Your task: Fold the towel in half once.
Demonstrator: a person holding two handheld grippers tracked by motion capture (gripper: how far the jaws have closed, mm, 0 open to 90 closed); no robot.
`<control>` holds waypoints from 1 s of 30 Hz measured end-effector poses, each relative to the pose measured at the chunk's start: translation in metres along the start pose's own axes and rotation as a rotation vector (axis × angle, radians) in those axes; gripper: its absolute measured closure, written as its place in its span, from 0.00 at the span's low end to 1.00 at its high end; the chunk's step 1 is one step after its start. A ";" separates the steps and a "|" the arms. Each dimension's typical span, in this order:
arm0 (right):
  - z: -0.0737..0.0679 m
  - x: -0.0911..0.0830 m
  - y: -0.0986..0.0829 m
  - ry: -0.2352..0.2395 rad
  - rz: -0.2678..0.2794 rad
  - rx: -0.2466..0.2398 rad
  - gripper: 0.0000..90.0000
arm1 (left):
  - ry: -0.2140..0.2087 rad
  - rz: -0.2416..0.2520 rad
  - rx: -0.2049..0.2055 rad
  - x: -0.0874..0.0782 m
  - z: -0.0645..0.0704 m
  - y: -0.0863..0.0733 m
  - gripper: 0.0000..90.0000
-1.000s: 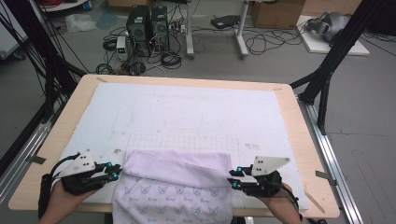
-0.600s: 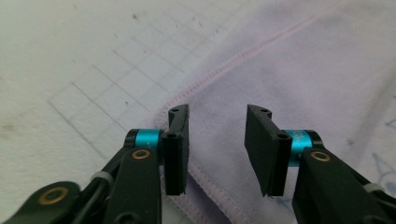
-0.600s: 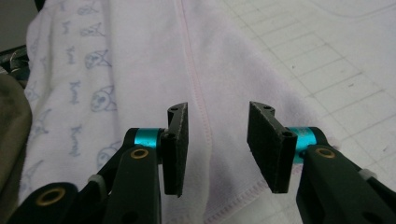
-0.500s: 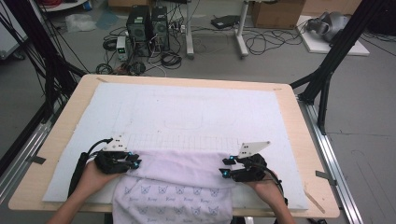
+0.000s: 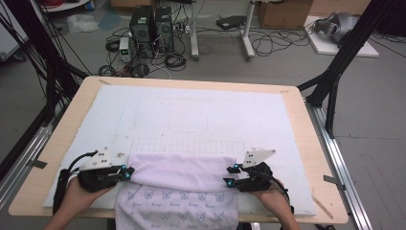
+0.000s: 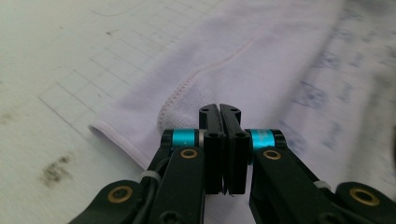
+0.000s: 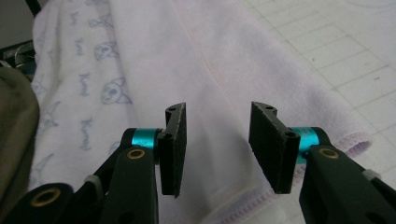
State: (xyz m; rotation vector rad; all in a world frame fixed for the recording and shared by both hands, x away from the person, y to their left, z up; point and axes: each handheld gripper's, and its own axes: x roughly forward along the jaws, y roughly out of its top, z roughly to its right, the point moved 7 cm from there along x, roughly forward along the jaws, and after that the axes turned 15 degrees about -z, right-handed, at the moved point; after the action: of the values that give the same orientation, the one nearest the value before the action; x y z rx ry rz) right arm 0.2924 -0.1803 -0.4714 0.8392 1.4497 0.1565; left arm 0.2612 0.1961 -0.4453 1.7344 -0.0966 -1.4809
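Both our hands moved forward, folding the lavender towel (image 5: 184, 179) over on the bench (image 5: 297, 103), left hand-held gripper (image 5: 125, 171) pressed together at its edge, right hand-held gripper (image 5: 231, 176) spread above it.

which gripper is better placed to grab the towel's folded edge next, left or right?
Right. The right gripper has its fingers open above the towel near its hem; the left gripper is shut, with no cloth seen between its fingers.
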 end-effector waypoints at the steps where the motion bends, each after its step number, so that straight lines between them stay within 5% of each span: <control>1: -0.001 -0.003 0.000 -0.002 0.007 -0.003 0.63 | -0.011 0.001 0.007 -0.002 0.005 -0.003 0.97; 4: 0.000 -0.004 0.003 -0.003 0.015 0.002 0.63 | -0.001 -0.010 0.017 -0.006 0.008 -0.008 0.88; 7: 0.003 -0.001 0.009 -0.002 0.011 0.002 0.62 | 0.023 -0.010 -0.011 -0.001 -0.005 -0.003 0.72; 11: 0.002 0.004 0.006 0.007 -0.021 -0.007 0.61 | 0.003 -0.050 -0.034 0.022 -0.017 0.007 0.60; 14: 0.003 0.005 -0.002 0.015 -0.039 0.010 0.61 | -0.026 -0.096 -0.010 0.038 -0.017 0.010 0.56; 15: 0.003 0.006 -0.004 0.015 -0.045 0.013 0.64 | -0.041 -0.116 -0.003 0.044 -0.016 0.009 0.57; 18: 0.001 0.007 -0.009 0.017 -0.060 -0.002 0.79 | -0.068 -0.144 0.035 0.052 -0.012 0.006 0.80; 20: -0.002 0.006 -0.009 0.026 -0.060 -0.028 0.89 | -0.044 -0.126 0.051 0.048 -0.010 0.006 0.93; 24: -0.010 -0.003 -0.003 0.022 -0.029 -0.050 0.93 | -0.022 -0.068 0.049 0.027 -0.004 0.006 0.95; 30: -0.043 -0.029 -0.006 0.080 0.037 -0.106 0.85 | -0.046 -0.007 0.085 -0.012 0.031 -0.008 0.94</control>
State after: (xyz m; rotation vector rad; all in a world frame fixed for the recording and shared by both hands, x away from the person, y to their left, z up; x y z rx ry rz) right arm 0.2463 -0.1838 -0.4473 0.7812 1.4877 0.2949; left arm 0.2281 0.1915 -0.4396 1.7704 -0.1802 -1.5422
